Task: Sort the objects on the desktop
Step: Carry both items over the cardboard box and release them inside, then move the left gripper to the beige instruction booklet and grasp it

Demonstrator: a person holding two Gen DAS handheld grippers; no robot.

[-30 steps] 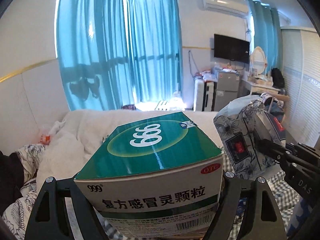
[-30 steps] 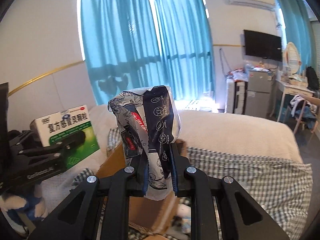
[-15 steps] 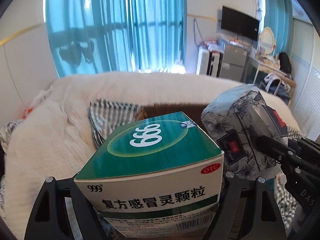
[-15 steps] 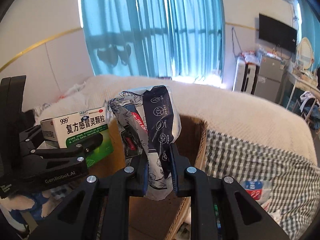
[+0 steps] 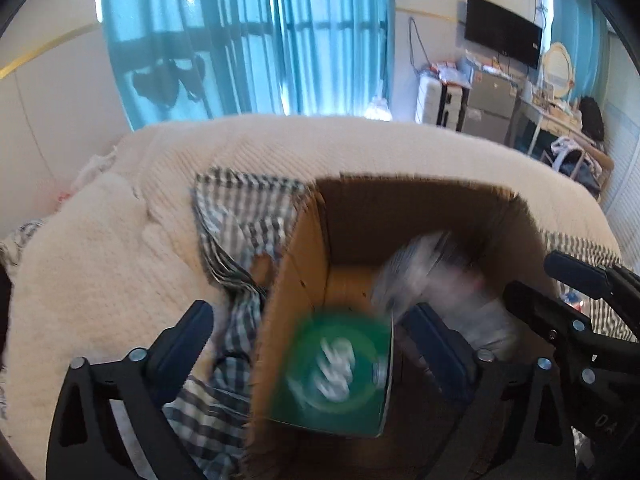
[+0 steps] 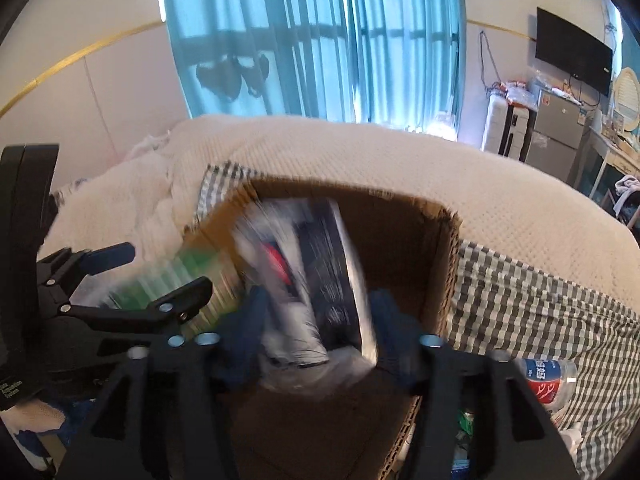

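Left wrist view looks down into an open carton [image 5: 312, 248] standing on a bed, and everything else is placed against that carton. The left tongs [image 5: 308, 340] hang above its near left corner, released, their jaws just opened wide; the green box [image 5: 336, 372], blurred, sits between them inside the carton with clear gaps to both pads. The right tongs [image 6: 316, 328] hover over the carton's near middle, jaws likewise just opened; the tissue pack [image 6: 308, 280], also blurred, is between them over the carton's inside, and whether the pads touch it I cannot tell. The pack lies to the right of the green box. A checked cloth [image 6: 532, 312] spreads under and to both sides of the carton, over a cream blanket [image 5: 120, 280]. Right of the carton a bottle [image 6: 548, 376] with a red and blue label lies on the cloth. Beyond the carton hang blue curtains [image 5: 248, 36].
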